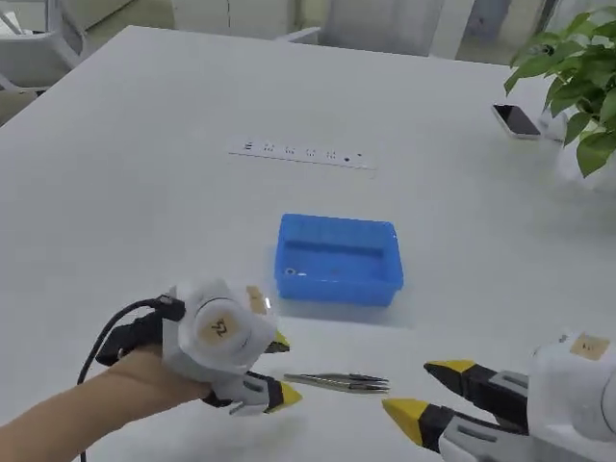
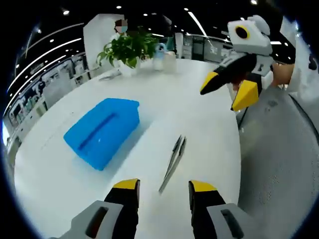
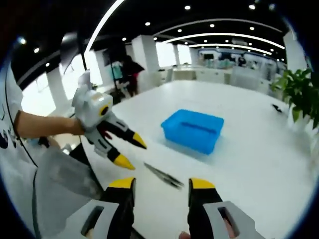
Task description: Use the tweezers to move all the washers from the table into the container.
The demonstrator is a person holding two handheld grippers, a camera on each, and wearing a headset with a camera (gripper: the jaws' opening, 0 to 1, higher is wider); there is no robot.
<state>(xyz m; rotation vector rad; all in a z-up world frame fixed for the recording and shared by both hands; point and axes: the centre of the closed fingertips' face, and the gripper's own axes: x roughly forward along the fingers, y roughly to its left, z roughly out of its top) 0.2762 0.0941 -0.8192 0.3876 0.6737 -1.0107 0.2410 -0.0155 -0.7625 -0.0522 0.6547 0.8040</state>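
Blue container (image 1: 339, 258), silver tweezers (image 1: 337, 382), white table (image 1: 144, 192), green plant (image 1: 576, 72), yellow-tipped left tongs (image 1: 284, 369) and right tongs (image 1: 408, 387).

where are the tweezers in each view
head view: tweezers low centre, below the blue container.
left gripper view: tweezers just below centre, to the right of the container.
right gripper view: tweezers low centre, the container above them and to the right.
shared landmark: the blue container.
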